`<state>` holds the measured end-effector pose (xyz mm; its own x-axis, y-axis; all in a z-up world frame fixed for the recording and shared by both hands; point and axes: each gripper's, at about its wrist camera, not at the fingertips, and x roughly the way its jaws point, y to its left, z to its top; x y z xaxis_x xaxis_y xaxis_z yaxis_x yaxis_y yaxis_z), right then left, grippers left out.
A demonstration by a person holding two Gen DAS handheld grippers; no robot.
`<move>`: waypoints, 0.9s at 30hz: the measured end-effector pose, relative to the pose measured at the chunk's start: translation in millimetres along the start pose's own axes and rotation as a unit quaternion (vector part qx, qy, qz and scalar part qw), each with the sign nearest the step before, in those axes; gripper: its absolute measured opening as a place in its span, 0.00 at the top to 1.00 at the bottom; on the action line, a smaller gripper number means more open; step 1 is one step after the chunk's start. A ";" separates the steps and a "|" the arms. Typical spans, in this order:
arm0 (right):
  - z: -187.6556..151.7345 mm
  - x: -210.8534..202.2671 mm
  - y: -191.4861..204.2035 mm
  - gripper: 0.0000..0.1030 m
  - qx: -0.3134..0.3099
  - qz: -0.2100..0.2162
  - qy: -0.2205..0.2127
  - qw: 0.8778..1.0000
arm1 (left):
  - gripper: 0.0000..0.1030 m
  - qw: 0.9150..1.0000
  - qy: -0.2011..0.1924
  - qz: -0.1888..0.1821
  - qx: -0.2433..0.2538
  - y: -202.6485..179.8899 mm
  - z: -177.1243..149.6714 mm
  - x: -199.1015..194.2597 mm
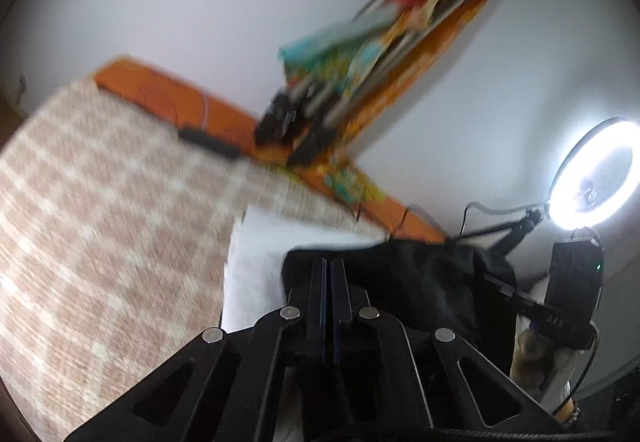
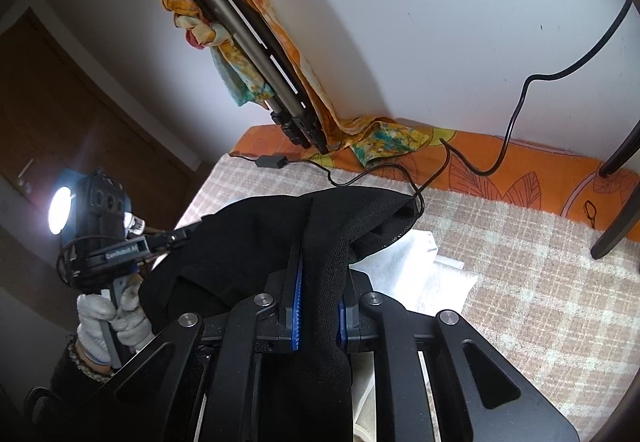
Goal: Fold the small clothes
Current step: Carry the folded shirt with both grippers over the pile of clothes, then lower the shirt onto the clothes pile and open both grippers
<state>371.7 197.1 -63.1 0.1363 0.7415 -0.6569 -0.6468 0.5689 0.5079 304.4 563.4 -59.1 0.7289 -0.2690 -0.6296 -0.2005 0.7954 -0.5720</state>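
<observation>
Fold unfinished: right gripper (image 2: 320, 302) jaws clamp the black knit garment (image 2: 256, 242) above the checked bed (image 2: 520, 262); left gripper (image 1: 331, 282) jaws shut, apparently empty.

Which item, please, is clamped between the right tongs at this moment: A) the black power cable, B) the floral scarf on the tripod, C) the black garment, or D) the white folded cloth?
C: in the right wrist view the black garment runs between the blue pads of the right tongs, while the white folded cloth lies on the checked blanket beneath.
</observation>
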 end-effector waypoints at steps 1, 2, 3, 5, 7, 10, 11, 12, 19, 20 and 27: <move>-0.4 -1.7 0.5 0.91 -0.003 -0.001 -0.004 1.000 | 1.00 1.000 -0.017 0.012 0.011 -4.5 2.7 -6.6; -0.8 -3.6 1.8 0.91 -0.009 0.001 -0.010 1.000 | 1.00 0.999 -0.034 0.029 0.027 -8.9 5.3 -12.0; -0.7 -5.1 2.7 0.91 -0.013 0.001 -0.015 1.000 | 1.00 0.997 -0.046 0.044 0.039 -11.5 8.0 -14.9; 0.1 -4.7 1.4 0.91 -0.013 -0.002 -0.019 1.000 | 1.00 0.997 -0.037 0.050 0.036 -8.1 13.4 -11.5; 0.1 -0.4 -4.6 0.91 0.005 0.001 -0.019 1.000 | 1.00 1.000 -0.012 0.021 0.001 5.6 15.6 -3.3; -3.1 5.3 -4.6 0.88 0.003 0.010 -0.006 1.000 | 0.59 1.000 -0.009 -0.003 -0.024 20.9 13.4 -1.5; -3.6 5.8 -3.9 0.86 -0.001 0.011 -0.001 1.000 | 0.58 1.000 -0.003 0.000 -0.022 23.2 13.0 0.1; -3.6 6.3 -4.0 0.80 -0.002 0.009 0.004 1.000 | 0.58 1.000 0.004 0.006 -0.020 24.3 12.2 2.4; -0.3 10.3 -17.1 0.80 -0.004 -0.132 0.005 0.991 | 0.59 0.993 0.005 0.113 0.044 19.7 -0.8 10.8; -1.4 12.6 -14.6 0.80 -0.022 -0.181 0.013 0.983 | 0.60 0.991 0.001 0.125 0.045 21.7 -2.4 8.2; -24.1 -30.5 -8.6 0.79 0.020 -0.112 -0.015 0.993 | 0.57 0.999 -0.009 0.046 -0.015 36.5 -38.5 -49.7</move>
<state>355.0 161.1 -60.9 0.2971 0.6043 -0.7393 -0.5666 0.7348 0.3729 235.6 584.9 -68.9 0.7176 -0.1866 -0.6710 -0.2858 0.7997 -0.5280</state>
